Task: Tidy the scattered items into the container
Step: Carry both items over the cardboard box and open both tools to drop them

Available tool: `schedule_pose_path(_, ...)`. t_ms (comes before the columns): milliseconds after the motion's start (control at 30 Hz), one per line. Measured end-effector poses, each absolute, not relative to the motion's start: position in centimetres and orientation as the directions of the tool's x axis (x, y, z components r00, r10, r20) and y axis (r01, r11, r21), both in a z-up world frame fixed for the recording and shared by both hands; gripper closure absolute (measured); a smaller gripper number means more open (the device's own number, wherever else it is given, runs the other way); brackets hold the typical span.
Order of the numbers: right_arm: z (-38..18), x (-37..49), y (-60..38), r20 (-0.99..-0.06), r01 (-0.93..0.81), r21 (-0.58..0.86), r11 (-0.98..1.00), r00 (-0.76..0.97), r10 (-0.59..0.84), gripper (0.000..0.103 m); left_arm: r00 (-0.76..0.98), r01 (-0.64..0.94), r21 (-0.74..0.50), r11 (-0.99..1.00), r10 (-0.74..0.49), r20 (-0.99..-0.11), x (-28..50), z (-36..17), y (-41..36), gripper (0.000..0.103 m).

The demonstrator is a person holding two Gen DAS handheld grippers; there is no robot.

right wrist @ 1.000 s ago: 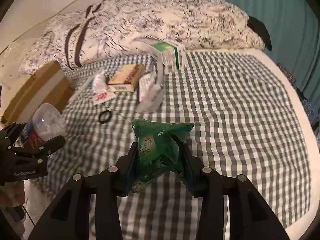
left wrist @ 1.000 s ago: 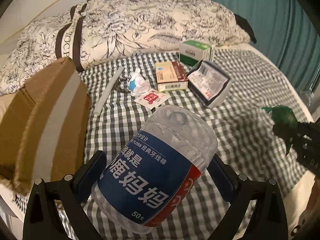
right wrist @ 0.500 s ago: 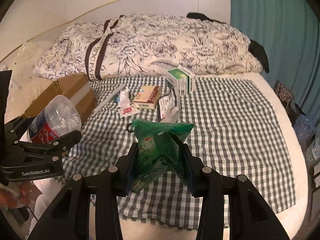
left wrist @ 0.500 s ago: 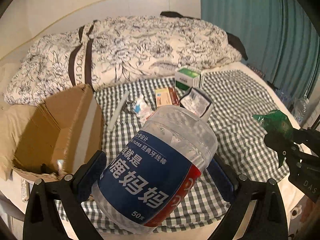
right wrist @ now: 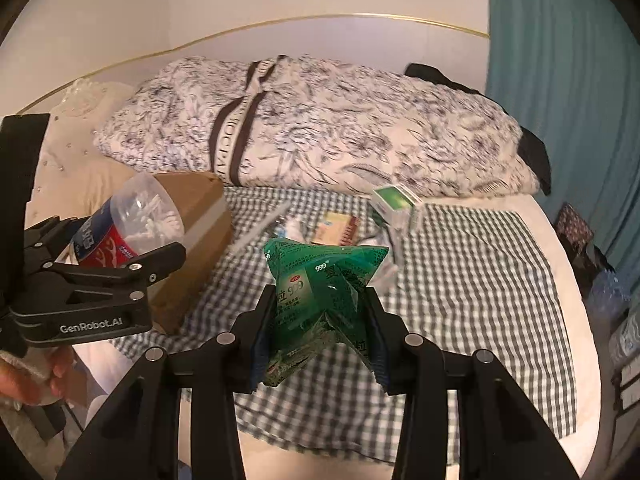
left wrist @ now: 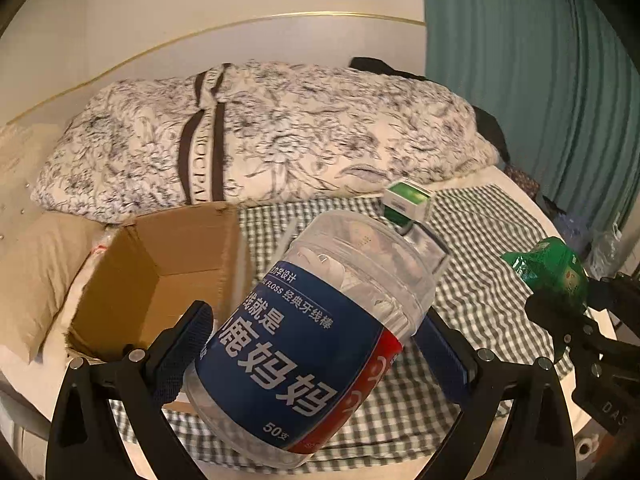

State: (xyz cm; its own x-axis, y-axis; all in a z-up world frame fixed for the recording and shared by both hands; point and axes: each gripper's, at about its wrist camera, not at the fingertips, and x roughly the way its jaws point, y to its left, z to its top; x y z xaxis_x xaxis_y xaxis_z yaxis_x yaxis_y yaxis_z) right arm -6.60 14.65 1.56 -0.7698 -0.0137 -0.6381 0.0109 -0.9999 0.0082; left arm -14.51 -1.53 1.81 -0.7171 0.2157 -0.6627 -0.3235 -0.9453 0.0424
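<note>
My left gripper (left wrist: 316, 344) is shut on a clear floss-pick jar (left wrist: 312, 332) with a blue and red label, held in the air just right of the open cardboard box (left wrist: 160, 264). The jar also shows in the right wrist view (right wrist: 128, 224), in front of the box (right wrist: 200, 216). My right gripper (right wrist: 320, 320) is shut on a crumpled green sachet pack (right wrist: 320, 280), held above the checked cloth. The green pack also shows at the right of the left wrist view (left wrist: 552, 268). A green and white box (right wrist: 394, 202), an orange box (right wrist: 338, 228) and small packets lie on the cloth.
A checked cloth (right wrist: 472, 272) covers the bed. A floral quilt (right wrist: 320, 128) is piled at the back. A teal curtain (right wrist: 568, 80) hangs on the right. A beige pillow (left wrist: 32, 272) lies left of the box. A white stick (right wrist: 260, 230) lies beside the box.
Both grippers have risen and pulled back from the bed with their items. The left one has swung toward the box, whose open inside now shows.
</note>
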Motion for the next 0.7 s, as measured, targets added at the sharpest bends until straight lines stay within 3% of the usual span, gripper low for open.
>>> schedule_pose_path(367, 2.7, -11.0, 5.9, -0.640, 0.153, -0.010, -0.988, -0.761, -0.112, 0.062, -0.763, -0.193, 0.070, -0.979, 0.105, -0.638, -17.6, 2.5, -10.9, 0.003)
schedule_pose_path(700, 2.0, -15.7, -2.8, -0.664, 0.303, 0.002, -0.953, -0.712, -0.228, 0.062, -0.742, -0.087, 0.056, -0.995, 0.027, -0.669, -20.2, 0.1, -18.7, 0.003)
